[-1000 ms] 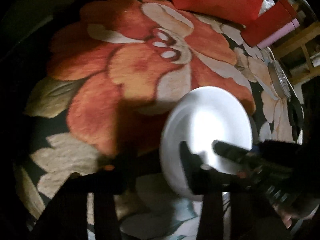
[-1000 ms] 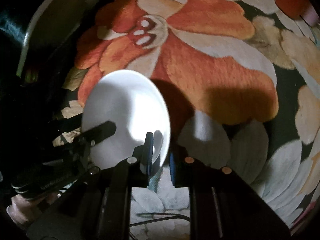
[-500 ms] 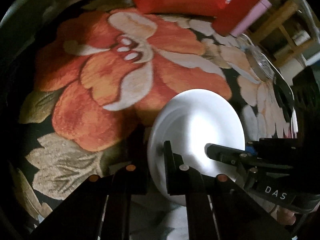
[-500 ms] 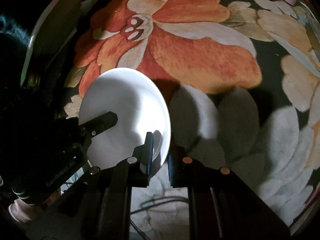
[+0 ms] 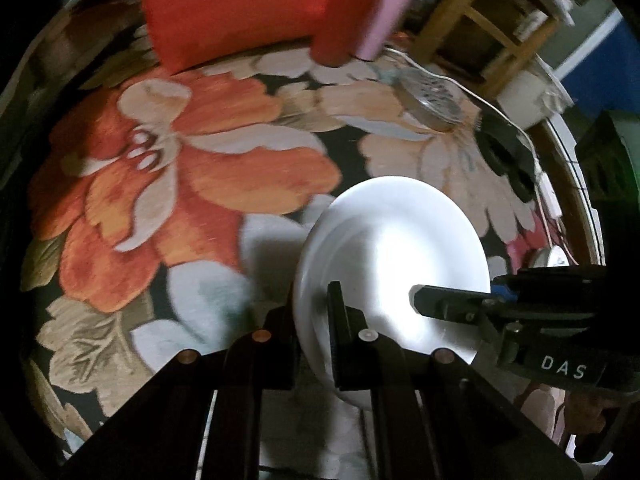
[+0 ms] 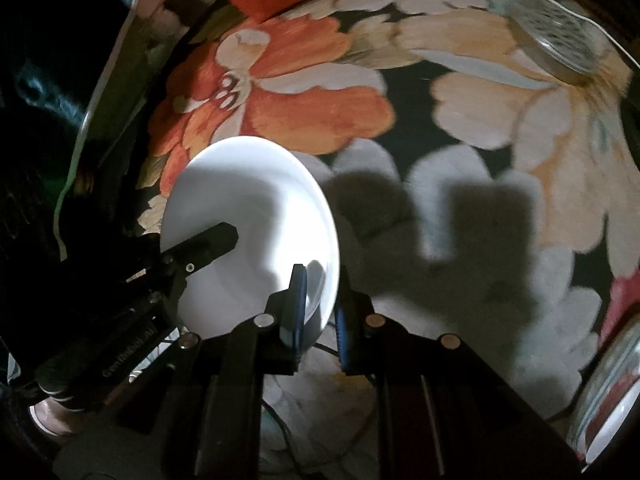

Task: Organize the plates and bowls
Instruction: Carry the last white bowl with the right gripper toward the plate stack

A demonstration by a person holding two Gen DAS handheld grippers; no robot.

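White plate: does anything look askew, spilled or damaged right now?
No damage or spill shows. The round white plate is held off the floral cloth, tilted, pinched at opposite rims by the left hand-held gripper and the right hand-held gripper. The frames are blurred.

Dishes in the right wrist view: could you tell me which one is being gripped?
The white plate, pinched at its rim by the left claw and right claw; the far glass dish and the near glass dish lie untouched.
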